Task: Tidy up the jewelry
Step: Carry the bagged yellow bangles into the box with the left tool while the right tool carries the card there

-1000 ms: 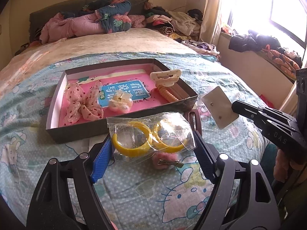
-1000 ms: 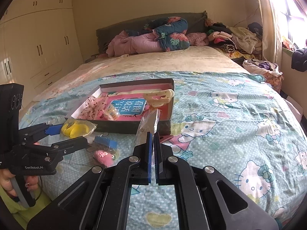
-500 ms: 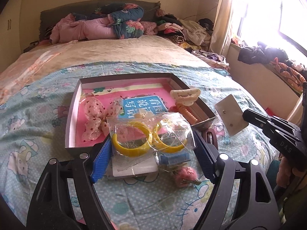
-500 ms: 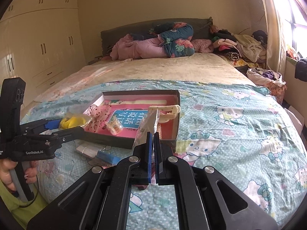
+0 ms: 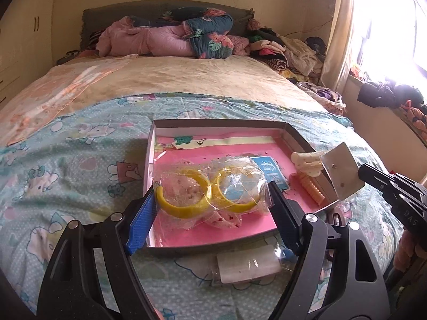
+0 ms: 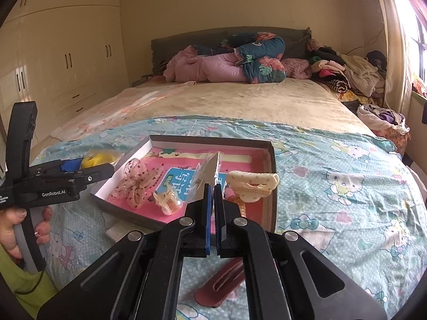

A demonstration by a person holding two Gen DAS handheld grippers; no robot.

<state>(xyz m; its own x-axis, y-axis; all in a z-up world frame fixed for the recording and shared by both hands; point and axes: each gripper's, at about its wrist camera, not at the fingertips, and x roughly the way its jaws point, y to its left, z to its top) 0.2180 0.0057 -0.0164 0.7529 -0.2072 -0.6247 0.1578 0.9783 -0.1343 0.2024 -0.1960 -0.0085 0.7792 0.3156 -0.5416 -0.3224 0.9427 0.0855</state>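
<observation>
A grey shallow box (image 5: pixel 218 124) with a pink lining lies on the cartoon-print bedspread. My left gripper (image 5: pixel 212 202) is shut on a clear bag of two yellow hoops (image 5: pixel 210 194), which hangs over the near half of the box. My right gripper (image 6: pixel 212 194) is shut on a small pale card in a clear sleeve (image 6: pixel 210 170), held edge-on above the box (image 6: pixel 210 138). In the left wrist view that card (image 5: pixel 341 170) hovers over the box's right wall. In the box lie a pink dotted bow (image 6: pixel 136 184), a cream hair claw (image 6: pixel 250 184) and a clear clip (image 6: pixel 168 200).
A white packet (image 5: pixel 248 264) lies on the bedspread just in front of the box. A brown hair clip (image 6: pixel 221 285) lies under my right gripper. Rolled bedding (image 5: pixel 173 37) and a clothes pile (image 5: pixel 293 50) fill the head of the bed. A person's hand (image 6: pixel 16 226) grips the left handle.
Both grippers moved forward towards the box. The bag of yellow hoops went from in front of the box to above its inside. The card moved over the box too.
</observation>
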